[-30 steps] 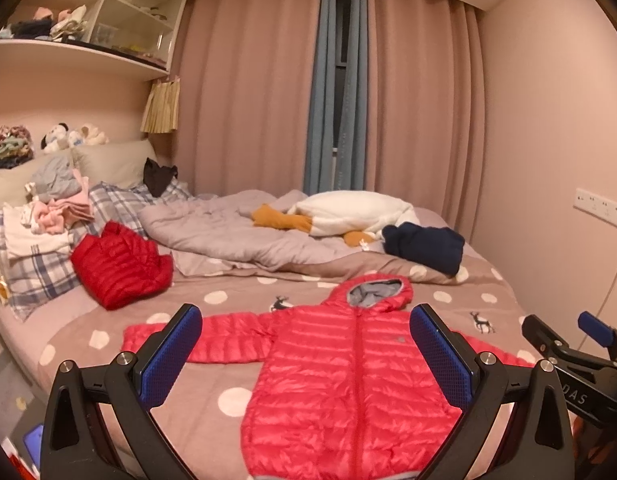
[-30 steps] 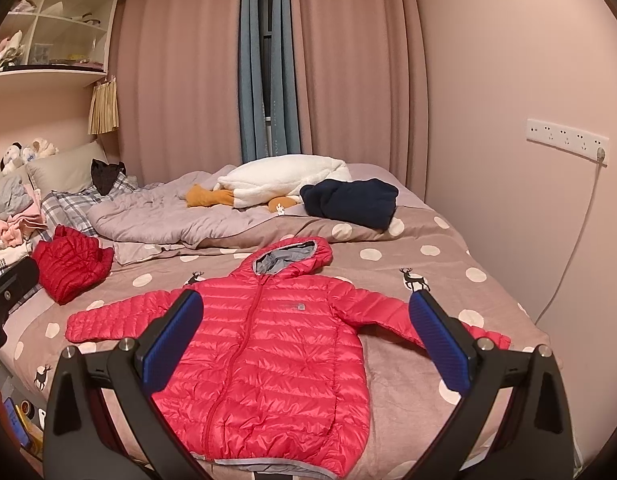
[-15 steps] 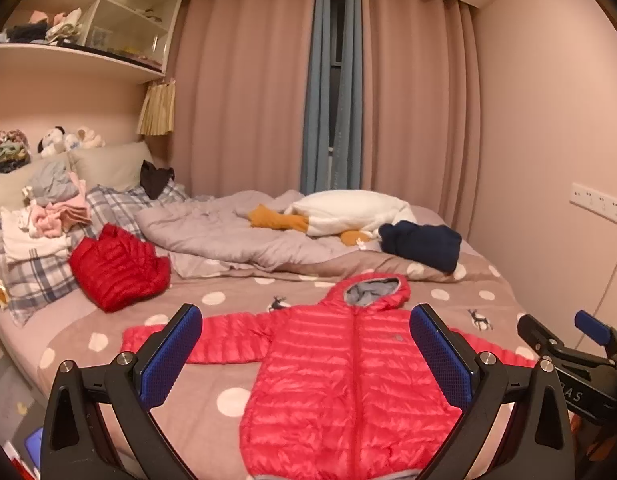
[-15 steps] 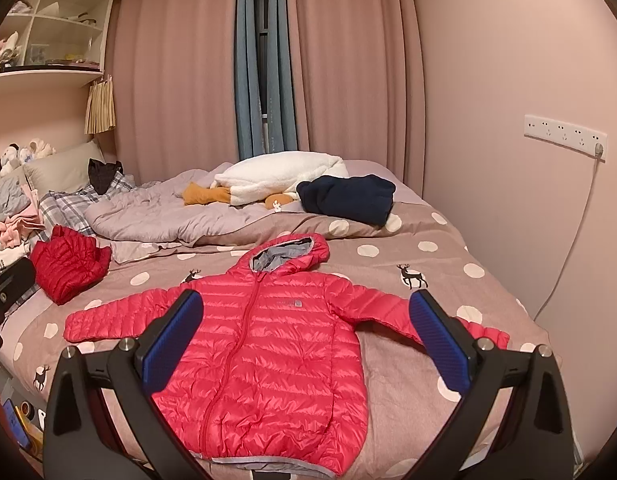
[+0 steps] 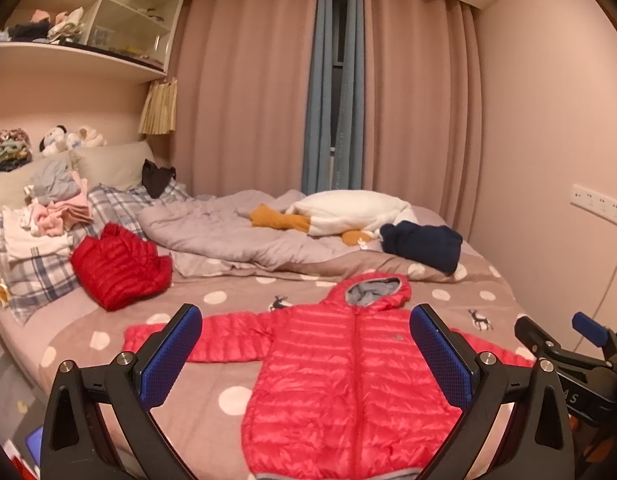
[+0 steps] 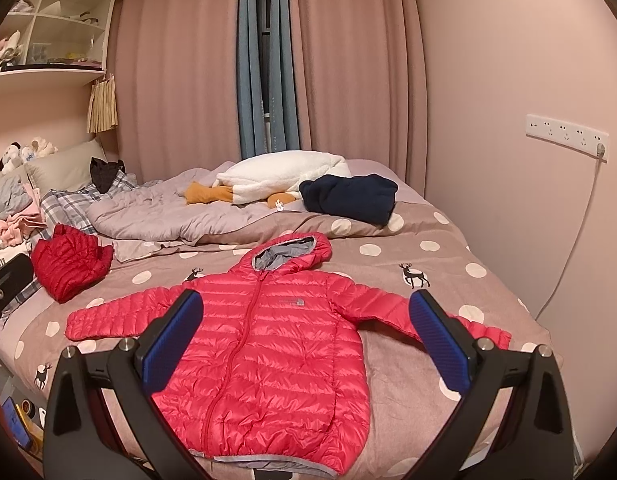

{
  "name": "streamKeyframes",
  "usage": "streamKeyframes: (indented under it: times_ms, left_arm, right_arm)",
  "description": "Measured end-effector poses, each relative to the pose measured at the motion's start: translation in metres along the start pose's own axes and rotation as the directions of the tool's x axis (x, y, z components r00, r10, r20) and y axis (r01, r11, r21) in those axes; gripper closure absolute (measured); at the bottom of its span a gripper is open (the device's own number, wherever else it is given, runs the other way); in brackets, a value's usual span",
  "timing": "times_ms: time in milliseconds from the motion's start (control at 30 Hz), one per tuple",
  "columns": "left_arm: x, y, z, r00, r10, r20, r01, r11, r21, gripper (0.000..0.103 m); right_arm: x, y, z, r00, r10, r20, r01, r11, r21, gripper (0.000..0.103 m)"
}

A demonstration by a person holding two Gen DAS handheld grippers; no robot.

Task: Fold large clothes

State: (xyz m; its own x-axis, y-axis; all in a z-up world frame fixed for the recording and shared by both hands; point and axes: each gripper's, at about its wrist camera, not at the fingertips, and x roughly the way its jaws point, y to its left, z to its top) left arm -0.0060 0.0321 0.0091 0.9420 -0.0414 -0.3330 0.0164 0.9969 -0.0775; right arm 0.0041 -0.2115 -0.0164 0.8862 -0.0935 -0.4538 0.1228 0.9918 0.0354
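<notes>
A: Jacket (image 6: 268,344) lies flat on the bed (image 6: 428,368), front up, zipped, both sleeves spread out to the sides, hood (image 6: 292,252) toward the quilt (image 6: 156,216). Hem sits at the near edge of the bed.

B: Handling?

A: Puffy quilted shell, so likely light, soft and springy. The fabric looks shiny; I'd expect it to slip between the pads and to puff back open after a fold. Nothing fragile.

B: Where to grip?

A: Cuffs first, I'd judge: right cuff (image 6: 496,334) for the right tool (image 6: 308,344), left cuff (image 5: 134,334) for the left tool (image 5: 308,352). Pinch at the banded edge or a seam, not mid-panel, then carry each sleeve across the chest. Hem corners after.

B: Tools now?

A: Both stand wide apart, nothing between the pads, held above the near edge and clear of the cloth. Right tool also shows at the right edge of the left view.

B: Versus a second ago?

A: The jacket has not moved. Both views have crept in slightly, and the left view has swung a little to the right. No contact in either.
</notes>
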Motion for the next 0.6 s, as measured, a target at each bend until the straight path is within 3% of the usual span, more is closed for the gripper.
streamKeyframes:
  times_ms: [600]
  left_arm:
    - [-0.0005,0.0038,-0.0016,1.0,0.006,0.001,-0.006,1.0,0.004,0.0]
  right_arm:
    - [0.0012,0.0034,0.0009,1.0,-0.004,-0.006,0.004,1.0,-0.01,0.0]
